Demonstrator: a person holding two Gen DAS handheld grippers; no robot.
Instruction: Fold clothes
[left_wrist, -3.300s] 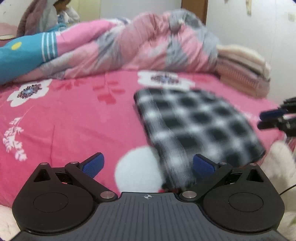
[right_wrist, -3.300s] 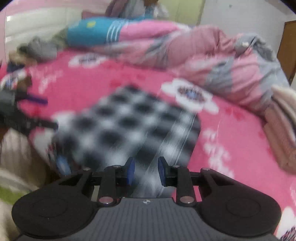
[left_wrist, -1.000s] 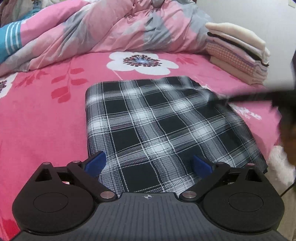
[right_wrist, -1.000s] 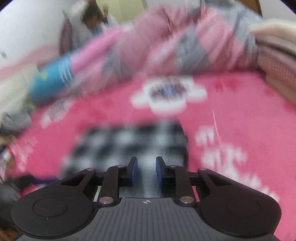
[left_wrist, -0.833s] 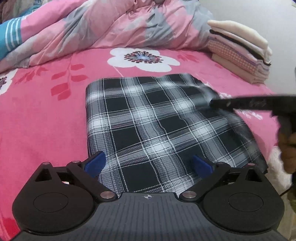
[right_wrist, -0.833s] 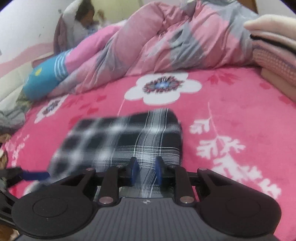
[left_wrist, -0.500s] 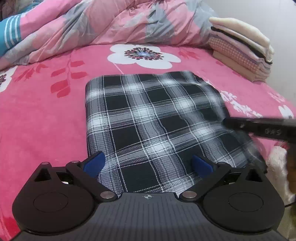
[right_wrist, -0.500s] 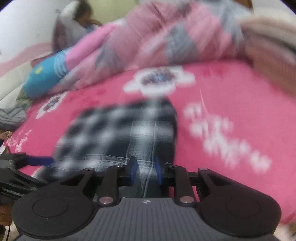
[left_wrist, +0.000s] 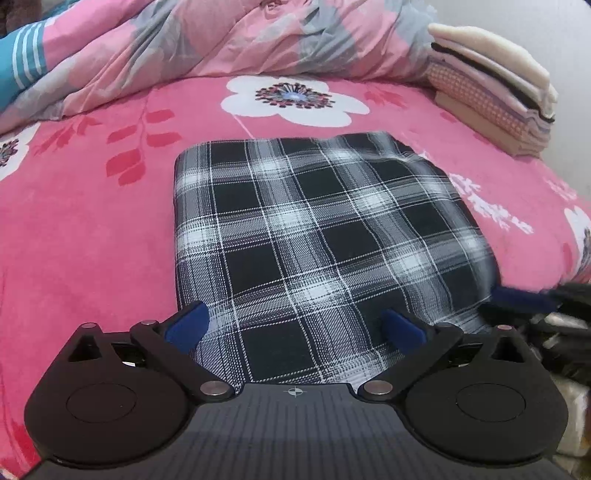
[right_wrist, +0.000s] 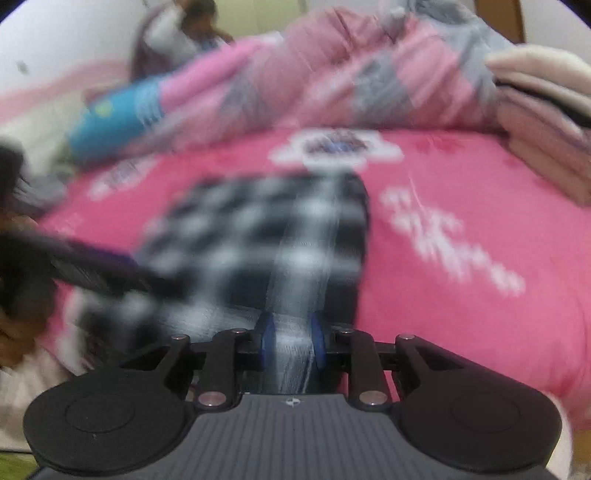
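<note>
A black-and-white plaid garment lies folded into a flat rectangle on the pink flowered bedsheet. My left gripper hangs open just above the garment's near edge, fingers wide apart and nothing held. My right gripper shows blurred at the garment's near right corner. In its own blurred view the right gripper has its blue pads a narrow gap apart, with the plaid garment showing through the gap. The cloth lies flat and is not lifted. The left gripper is a dark smear at the left.
A crumpled pink and grey quilt fills the back of the bed. A stack of folded clothes sits at the back right by the wall. A person sits far behind. The bed's edge runs just below the grippers.
The right gripper has swept along the garment's right edge from the far side down to the near right corner. The left gripper and the garment have stayed put.
</note>
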